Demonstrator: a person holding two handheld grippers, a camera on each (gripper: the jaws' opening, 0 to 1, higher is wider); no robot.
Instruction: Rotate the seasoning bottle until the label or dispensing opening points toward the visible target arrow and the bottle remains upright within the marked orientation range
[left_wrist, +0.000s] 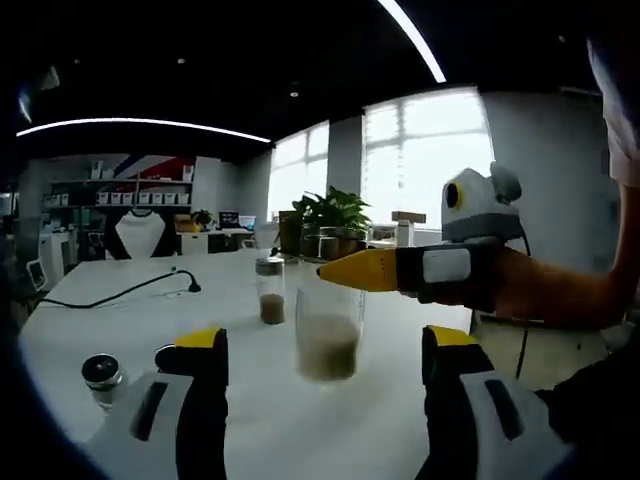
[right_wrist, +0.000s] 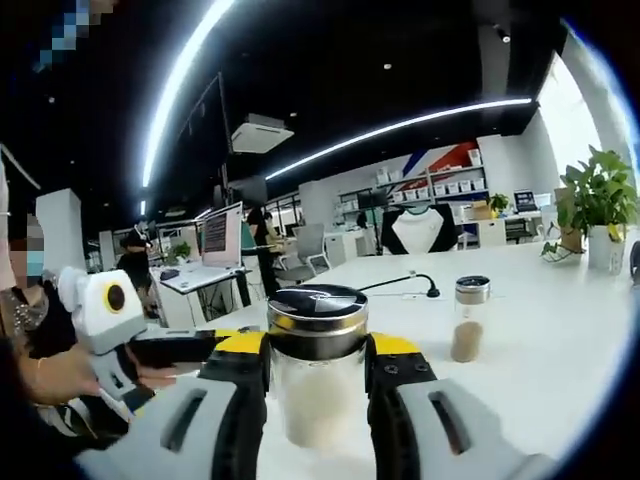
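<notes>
A clear seasoning bottle (right_wrist: 318, 385) with a metal lid and pale brown powder stands between my right gripper's (right_wrist: 318, 350) yellow-tipped jaws, which are shut on it just below the lid. In the left gripper view the same bottle (left_wrist: 328, 340) stands upright on the white table (left_wrist: 150, 320), and the right gripper (left_wrist: 355, 272) reaches in from the right across its top, hiding the lid. My left gripper (left_wrist: 328, 345) is open, its jaws wide apart on the near side of the bottle without touching it. A hand holds the left gripper (right_wrist: 175, 348) at the left of the right gripper view.
A second, slimmer bottle (left_wrist: 270, 290) (right_wrist: 470, 318) with brown seasoning stands farther back. A small metal-capped object (left_wrist: 103, 372) sits near the left jaw. A black cable (left_wrist: 120, 292) lies across the table. Potted plants (left_wrist: 330, 215) stand at the far edge.
</notes>
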